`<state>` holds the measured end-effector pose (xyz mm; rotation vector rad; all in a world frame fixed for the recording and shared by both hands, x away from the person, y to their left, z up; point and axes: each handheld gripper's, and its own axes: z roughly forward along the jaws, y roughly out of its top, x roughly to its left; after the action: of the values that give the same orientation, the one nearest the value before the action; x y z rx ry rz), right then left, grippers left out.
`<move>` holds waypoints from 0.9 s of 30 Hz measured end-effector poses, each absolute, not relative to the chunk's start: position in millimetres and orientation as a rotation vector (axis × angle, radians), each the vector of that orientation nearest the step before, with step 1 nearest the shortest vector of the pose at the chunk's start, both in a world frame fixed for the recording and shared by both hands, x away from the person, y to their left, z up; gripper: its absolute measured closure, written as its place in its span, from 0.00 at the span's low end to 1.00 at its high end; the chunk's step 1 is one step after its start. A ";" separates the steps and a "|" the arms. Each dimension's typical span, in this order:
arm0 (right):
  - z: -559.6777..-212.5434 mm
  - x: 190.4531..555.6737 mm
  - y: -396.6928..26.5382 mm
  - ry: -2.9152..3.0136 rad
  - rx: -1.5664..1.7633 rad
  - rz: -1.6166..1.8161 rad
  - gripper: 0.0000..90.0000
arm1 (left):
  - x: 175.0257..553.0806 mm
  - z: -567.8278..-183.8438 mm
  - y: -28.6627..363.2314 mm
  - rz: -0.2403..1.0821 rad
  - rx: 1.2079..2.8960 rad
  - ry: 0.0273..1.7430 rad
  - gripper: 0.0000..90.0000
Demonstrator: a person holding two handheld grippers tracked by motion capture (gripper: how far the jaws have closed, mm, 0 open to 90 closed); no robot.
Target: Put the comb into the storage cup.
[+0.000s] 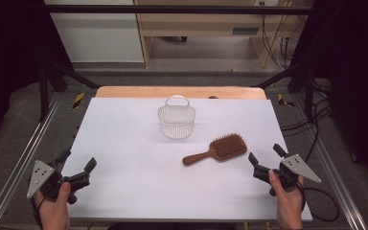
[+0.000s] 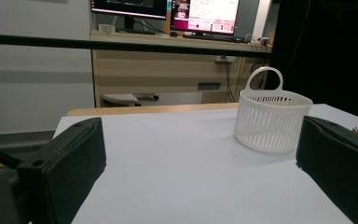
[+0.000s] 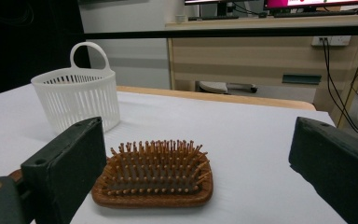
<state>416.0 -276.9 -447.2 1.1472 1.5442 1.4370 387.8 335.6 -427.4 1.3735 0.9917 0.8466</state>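
Note:
A wooden hairbrush [image 1: 216, 149] lies bristles up right of the table's middle, its handle pointing toward the near left. A white slatted basket [image 1: 176, 118] with a loop handle stands upright behind it. My left gripper [image 1: 78, 162] rests open at the near left corner, with nothing between its jaws. My right gripper [image 1: 266, 154] sits open at the near right, a short way right of the brush head. In the right gripper view the brush [image 3: 156, 175] lies just ahead, with the basket [image 3: 77, 96] beyond it. The left gripper view has the basket [image 2: 270, 117] ahead to the right.
The white table sheet [image 1: 124, 143] covers the table, with a wooden edge [image 1: 179, 91] at the back. Metal rails [image 1: 24, 158] run along both sides. Cables trail off the right side [image 1: 316, 139]. A desk with monitors [image 2: 168, 9] stands beyond the table.

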 end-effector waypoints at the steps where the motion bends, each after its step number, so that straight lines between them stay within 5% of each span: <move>1: -447.5 416.4 -276.9 1.545 1.151 1.436 0.05 | 388.3 -427.7 335.1 0.840 1.372 0.990 0.01; 27: -457.9 426.2 -269.3 1.650 1.294 1.327 0.10 | 402.7 -433.3 316.0 0.832 1.485 0.927 0.01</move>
<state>426.2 -269.3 -457.9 1.2938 1.6498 1.3273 402.7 316.0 -433.3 1.4852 0.9271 0.8318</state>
